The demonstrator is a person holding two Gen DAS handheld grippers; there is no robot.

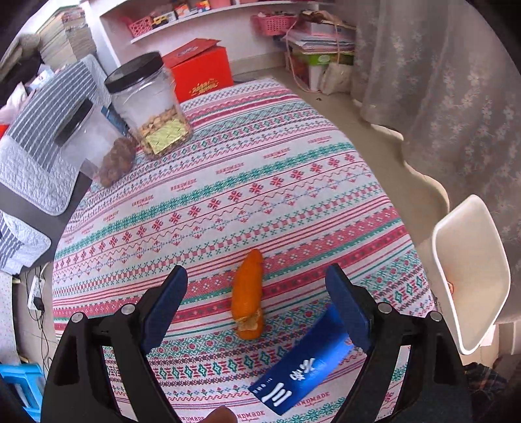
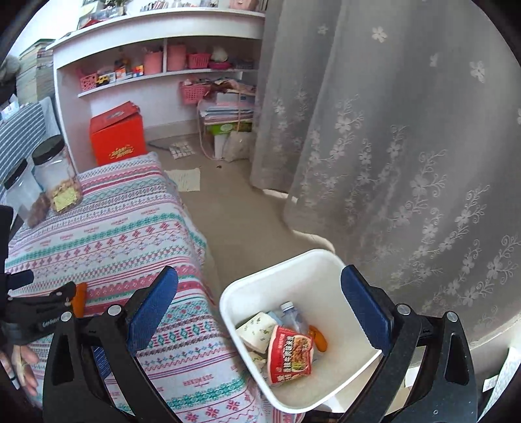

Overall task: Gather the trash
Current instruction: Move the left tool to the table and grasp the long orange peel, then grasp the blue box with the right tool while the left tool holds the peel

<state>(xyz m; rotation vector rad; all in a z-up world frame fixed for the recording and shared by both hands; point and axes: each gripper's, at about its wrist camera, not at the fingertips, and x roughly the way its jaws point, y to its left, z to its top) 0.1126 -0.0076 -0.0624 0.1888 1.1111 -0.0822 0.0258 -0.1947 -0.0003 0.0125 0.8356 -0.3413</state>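
The left gripper (image 1: 257, 306) hangs wide and empty over the orange peel (image 1: 247, 296) on the tablecloth (image 1: 293, 182). Closing off-centre could skid the peel sideways or pinch cloth, and the blue pack (image 1: 302, 371) lies just near-right. The right gripper (image 2: 260, 309), also wide, hovers above the white bin (image 2: 228, 302).

From the left wrist we look steeply down along the left tongs (image 1: 257, 302) onto the patterned table (image 1: 293, 182), close above its near end, facing the shelves (image 1: 208, 19). From the right wrist we look down less steeply past the right tongs (image 2: 260, 306), beside the table's edge and over the white bin (image 2: 234, 289). We share the table, both jars (image 1: 146, 104), the red box (image 1: 202, 71), the shelves, the curtain (image 1: 439, 81) and the bin.
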